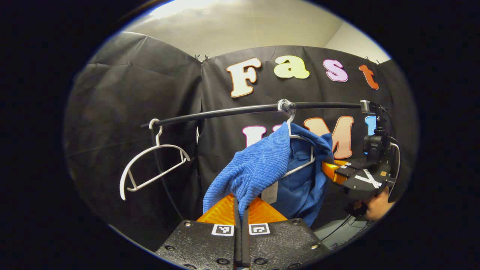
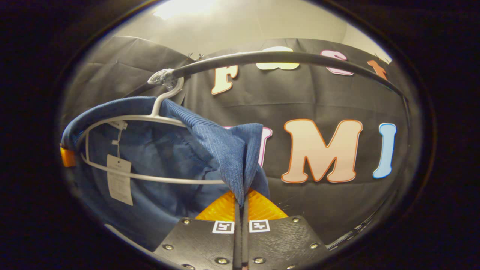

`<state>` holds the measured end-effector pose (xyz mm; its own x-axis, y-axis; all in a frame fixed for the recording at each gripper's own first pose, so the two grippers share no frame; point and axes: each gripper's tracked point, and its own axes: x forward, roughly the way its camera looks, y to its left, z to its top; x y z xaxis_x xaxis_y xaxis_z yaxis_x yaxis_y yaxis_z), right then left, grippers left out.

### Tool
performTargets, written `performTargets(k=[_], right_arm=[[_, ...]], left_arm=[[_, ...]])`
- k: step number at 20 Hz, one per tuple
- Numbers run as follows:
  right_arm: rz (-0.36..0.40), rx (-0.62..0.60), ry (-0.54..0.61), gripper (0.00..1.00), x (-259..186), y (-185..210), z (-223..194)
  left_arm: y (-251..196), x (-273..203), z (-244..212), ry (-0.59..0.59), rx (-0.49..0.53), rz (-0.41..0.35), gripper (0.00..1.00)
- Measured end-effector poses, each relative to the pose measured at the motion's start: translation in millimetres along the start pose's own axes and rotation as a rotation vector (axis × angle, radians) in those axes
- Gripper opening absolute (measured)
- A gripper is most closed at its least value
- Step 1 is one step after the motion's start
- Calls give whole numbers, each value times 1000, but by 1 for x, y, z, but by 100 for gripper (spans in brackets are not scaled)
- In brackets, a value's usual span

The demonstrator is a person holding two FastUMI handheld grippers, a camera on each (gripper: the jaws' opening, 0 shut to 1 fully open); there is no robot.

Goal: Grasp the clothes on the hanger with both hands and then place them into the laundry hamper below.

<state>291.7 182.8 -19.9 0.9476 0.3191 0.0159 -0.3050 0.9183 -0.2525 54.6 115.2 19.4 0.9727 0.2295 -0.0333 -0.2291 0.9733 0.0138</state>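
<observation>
Left hand-held gripper (image 1: 240,205) pinching blue garment (image 1: 258,165) | right hand-held gripper (image 2: 242,200) likewise clamped

The left gripper (image 1: 240,204) carried two textured black plates studded with round screws, each plate bearing a small square black-and-white marker near its inner edge. The right gripper (image 2: 240,202) was built to the same pattern, with silver screw heads along its plates. Seen from the left gripper view, the right gripper (image 1: 330,169) had a black body crossed with white tape, a camera block above, looping black cables, and a hand (image 1: 377,206) beneath.
</observation>
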Motion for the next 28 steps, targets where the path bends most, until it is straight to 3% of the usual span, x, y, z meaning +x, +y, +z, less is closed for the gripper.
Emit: performTargets(k=[2,6,14,21,28], right_arm=[[-20,-3,-17,0,2,-3,8],[-53,13,-45,0,12,-10,16],[-118,35,-96,0,35,-26,27],[-150,42,-154,0,63,-35,33],[-175,4,-276,0,85,-44,53]], left_arm=[[2,-3,2,8,-29,-27,0],[26,-4,22,1,-59,-12,0],[50,7,63,-35,44,21,2],[69,26,61,33,170,44,0],[77,43,74,23,265,67,0]])
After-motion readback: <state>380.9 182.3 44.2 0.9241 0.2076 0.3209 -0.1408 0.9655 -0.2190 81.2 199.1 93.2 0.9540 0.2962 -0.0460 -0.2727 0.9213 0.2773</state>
